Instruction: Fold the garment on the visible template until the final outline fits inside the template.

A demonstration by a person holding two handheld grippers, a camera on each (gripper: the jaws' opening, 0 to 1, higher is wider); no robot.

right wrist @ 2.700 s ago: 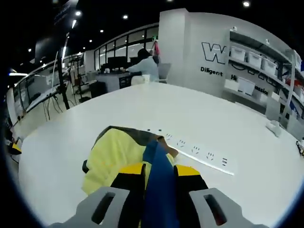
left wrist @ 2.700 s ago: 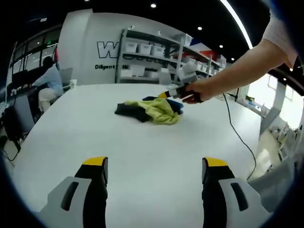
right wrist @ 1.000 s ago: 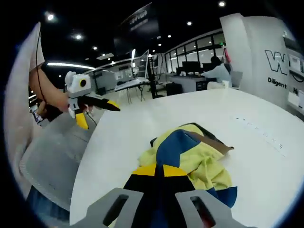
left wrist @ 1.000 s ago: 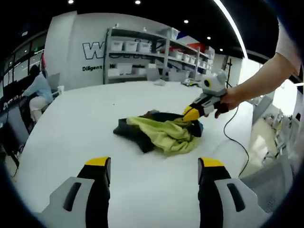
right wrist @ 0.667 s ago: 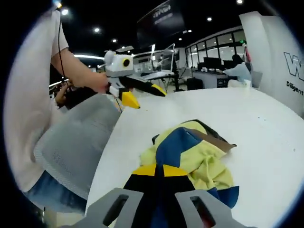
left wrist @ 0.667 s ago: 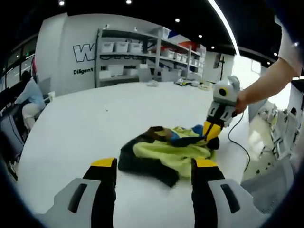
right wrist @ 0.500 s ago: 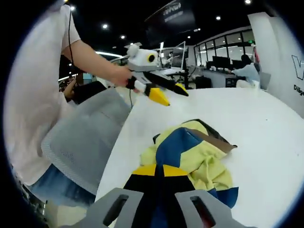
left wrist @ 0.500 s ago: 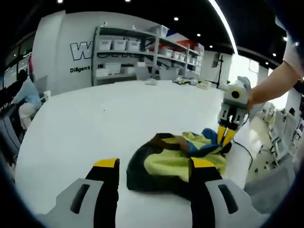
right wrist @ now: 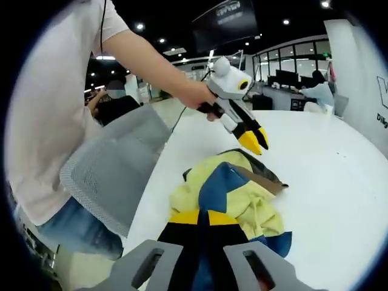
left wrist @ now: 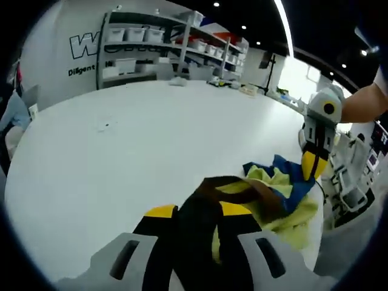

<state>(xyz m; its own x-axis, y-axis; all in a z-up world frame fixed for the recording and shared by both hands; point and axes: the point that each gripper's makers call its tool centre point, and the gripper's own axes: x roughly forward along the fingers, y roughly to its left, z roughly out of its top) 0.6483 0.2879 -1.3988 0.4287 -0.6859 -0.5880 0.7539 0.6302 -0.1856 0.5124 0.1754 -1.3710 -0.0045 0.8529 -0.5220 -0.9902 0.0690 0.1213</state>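
Note:
A crumpled garment (left wrist: 273, 194) in yellow, blue, brown and black lies bunched on the white table (left wrist: 121, 139) near its edge. In the left gripper view my left gripper (left wrist: 198, 212) is shut on the garment's dark part, with black fabric running between the yellow tips. The right gripper (left wrist: 312, 165) enters from the right, tips down on the blue part. In the right gripper view my right gripper (right wrist: 204, 218) is shut on a blue and black fold of the garment (right wrist: 242, 203). The left gripper (right wrist: 253, 140), held by a hand, points down at the garment's far brown edge.
A grey mesh chair (right wrist: 109, 170) stands against the table's edge beside the person in a white shirt (right wrist: 54, 91). Shelves with white bins (left wrist: 139, 48) line the far wall. Bare white tabletop (right wrist: 339, 182) stretches beyond the garment.
My left gripper has come in over the table to the garment and its jaws have closed on the dark fabric. The right gripper has kept its hold on the blue fold.

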